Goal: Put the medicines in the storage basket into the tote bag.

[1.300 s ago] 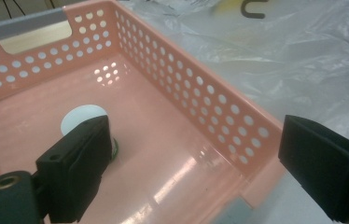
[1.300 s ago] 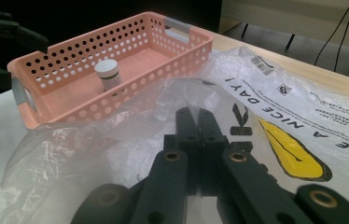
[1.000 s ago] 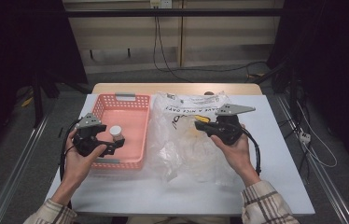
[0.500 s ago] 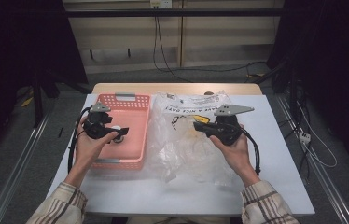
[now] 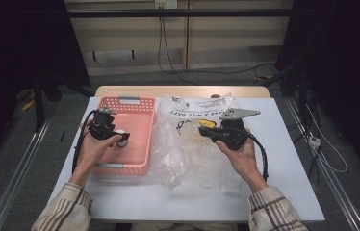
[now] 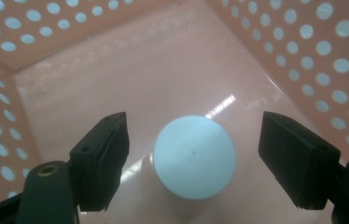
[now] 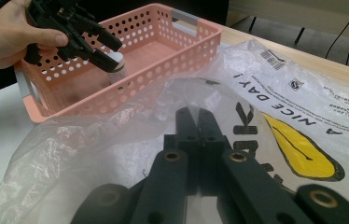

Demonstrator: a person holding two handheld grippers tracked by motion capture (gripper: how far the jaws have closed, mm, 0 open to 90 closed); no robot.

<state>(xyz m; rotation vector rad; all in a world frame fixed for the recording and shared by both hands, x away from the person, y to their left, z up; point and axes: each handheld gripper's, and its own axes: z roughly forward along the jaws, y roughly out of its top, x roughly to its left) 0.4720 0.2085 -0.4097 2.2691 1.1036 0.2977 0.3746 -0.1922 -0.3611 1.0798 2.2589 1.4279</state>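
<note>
Standing upright in the pink basket [image 6: 303,51], the small white-capped bottle [image 6: 194,156] is sitting between the closing, not yet touching jaws of the left gripper [image 6: 196,161], likely light, rigid and smooth-sided, best pinched across its round body.

white cylinder [image 6: 193,156]: body hidden under its round top, base cut by frame bottom. In high view, left gripper [image 5: 120,136] covers most of it. Plastic bag [image 7: 275,93] print cut off at right edge, contents unclear.
</note>
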